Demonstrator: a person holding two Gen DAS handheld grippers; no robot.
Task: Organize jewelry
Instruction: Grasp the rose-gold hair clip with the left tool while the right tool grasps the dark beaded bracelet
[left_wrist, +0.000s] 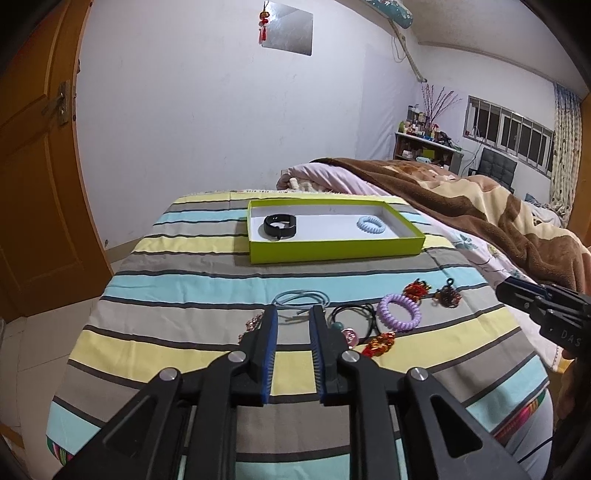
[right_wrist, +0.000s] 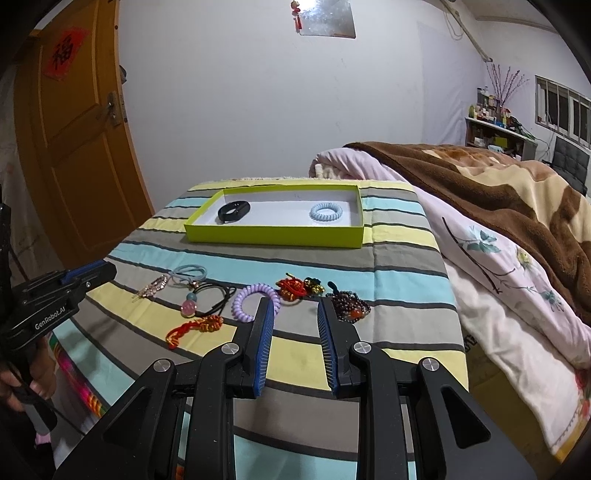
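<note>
A lime green box (left_wrist: 336, 249) (right_wrist: 273, 236) sits at the far end of the striped cloth; in it lie a black band (left_wrist: 280, 225) (right_wrist: 233, 211) and a light blue spiral hair tie (left_wrist: 371, 223) (right_wrist: 325, 212). Loose jewelry lies nearer: a purple spiral tie (left_wrist: 399, 311) (right_wrist: 255, 302), blue hair ties (left_wrist: 301, 298) (right_wrist: 189, 273), black hair ties (left_wrist: 354, 317) (right_wrist: 216, 295), red knot charms (left_wrist: 380, 343) (right_wrist: 194, 326), a dark bead bracelet (left_wrist: 447, 296) (right_wrist: 347, 304). My left gripper (left_wrist: 293, 314) is open above the blue ties. My right gripper (right_wrist: 295, 306) is open, empty, between the purple tie and bead bracelet.
The striped cloth (left_wrist: 221, 354) covers a raised surface with a drop at its left and near edges. A bed with a brown blanket (right_wrist: 498, 206) adjoins on the right. A wooden door (right_wrist: 74, 129) stands at the left. A rhinestone clip (right_wrist: 153, 286) lies left of the pile.
</note>
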